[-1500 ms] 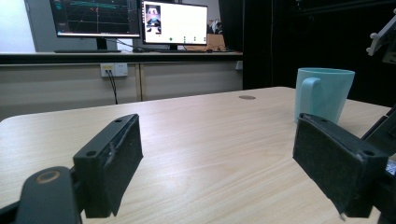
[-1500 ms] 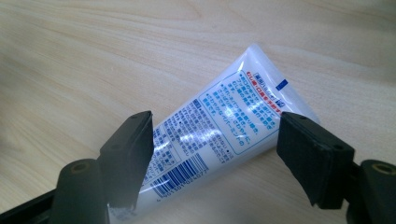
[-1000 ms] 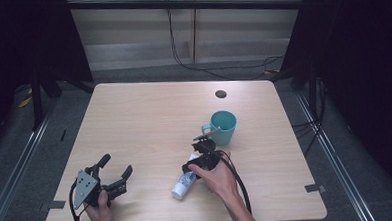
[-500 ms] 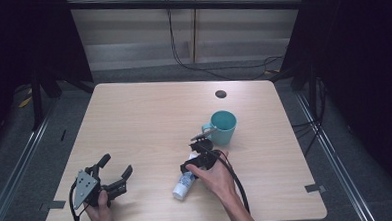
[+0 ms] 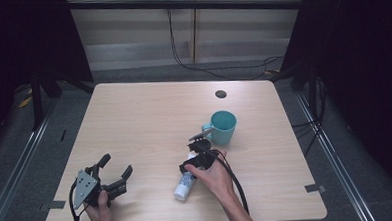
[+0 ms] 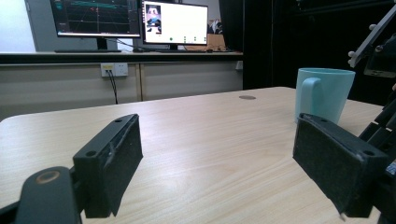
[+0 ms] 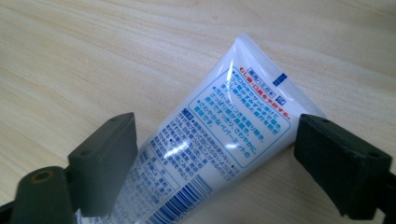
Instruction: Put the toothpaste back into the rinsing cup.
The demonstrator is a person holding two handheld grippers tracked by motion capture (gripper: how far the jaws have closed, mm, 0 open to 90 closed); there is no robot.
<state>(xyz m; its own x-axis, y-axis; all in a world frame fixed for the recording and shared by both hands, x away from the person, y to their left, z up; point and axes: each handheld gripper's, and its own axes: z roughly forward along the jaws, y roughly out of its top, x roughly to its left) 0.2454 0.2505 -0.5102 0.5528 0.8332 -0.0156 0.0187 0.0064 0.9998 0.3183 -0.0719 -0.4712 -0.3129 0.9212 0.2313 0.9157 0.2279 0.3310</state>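
Both grippers' fingers gape: right gripper (image 5: 198,149) tilts down over tube (image 7: 219,140), left gripper (image 5: 114,170) level.

The high view looks forward and down from above the person's side, taking in the whole tabletop (image 5: 149,117), the floor around it and the wall behind. The left gripper view sits low, just above the wood, looking level across the tabletop (image 6: 196,140) between its own two pads toward two monitors (image 6: 128,18) on a far counter. The right gripper view points steeply down, very close to the tabletop (image 7: 70,56), so a printed tube (image 7: 224,135) spans the gap between its pads. The teal mug (image 5: 223,127) appears from above in the high view and from the side, near, in the left gripper view (image 6: 322,93). The tube (image 5: 185,180) is shared by the high and right gripper views.
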